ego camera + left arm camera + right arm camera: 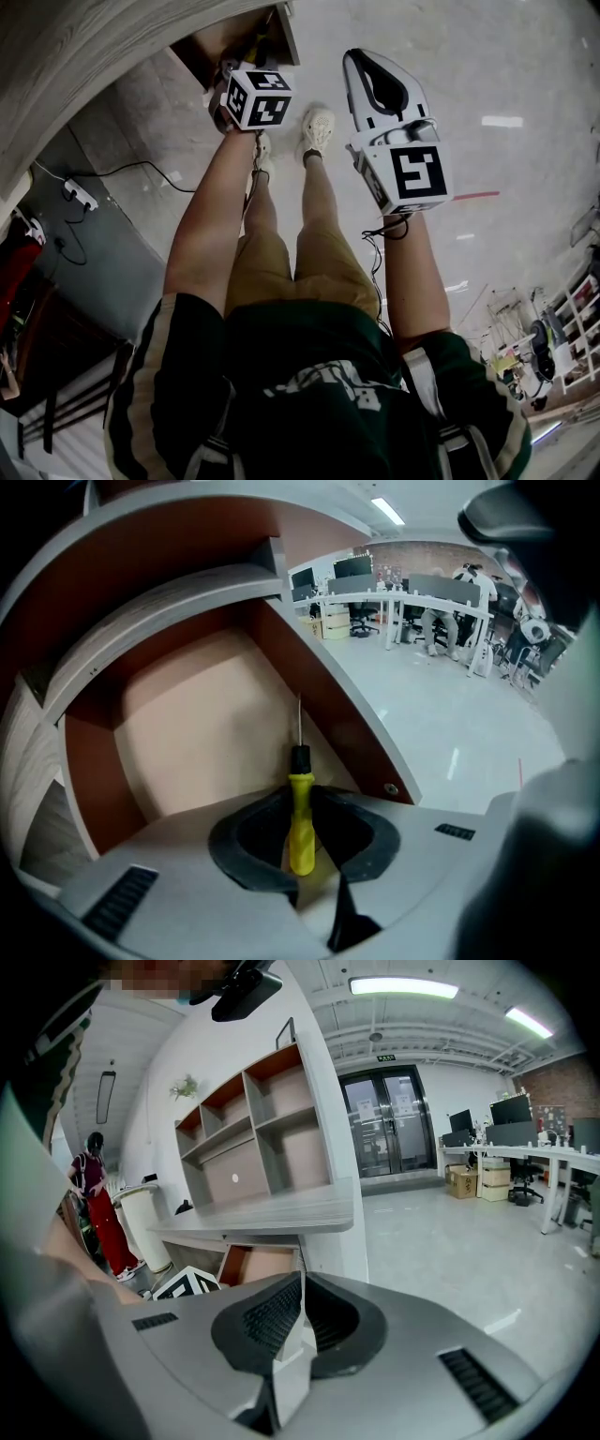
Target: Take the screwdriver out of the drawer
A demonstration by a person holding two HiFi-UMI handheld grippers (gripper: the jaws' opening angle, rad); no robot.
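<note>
A screwdriver [301, 822] with a yellow handle, black collar and thin metal shaft lies in the open wooden drawer [197, 724], shaft pointing to the drawer's back. My left gripper [302, 855] reaches down into the drawer [234, 37] and its dark pads sit against both sides of the yellow handle. From the head view only its marker cube [255, 98] shows at the drawer's mouth. My right gripper [361, 61] hangs off to the right over the floor, shut with nothing in it. The right gripper view looks past its closed jaws [298, 1326] at the drawer [258, 1265] under the desk top.
The drawer's brown side wall [319, 686] runs close on the screwdriver's right. A grey desk top [272, 1213] overhangs the drawer, with a shelf unit [262, 1129] behind. A power strip with cables [80, 194] lies on the floor at left. The person's shoes [317, 127] stand below the drawer.
</note>
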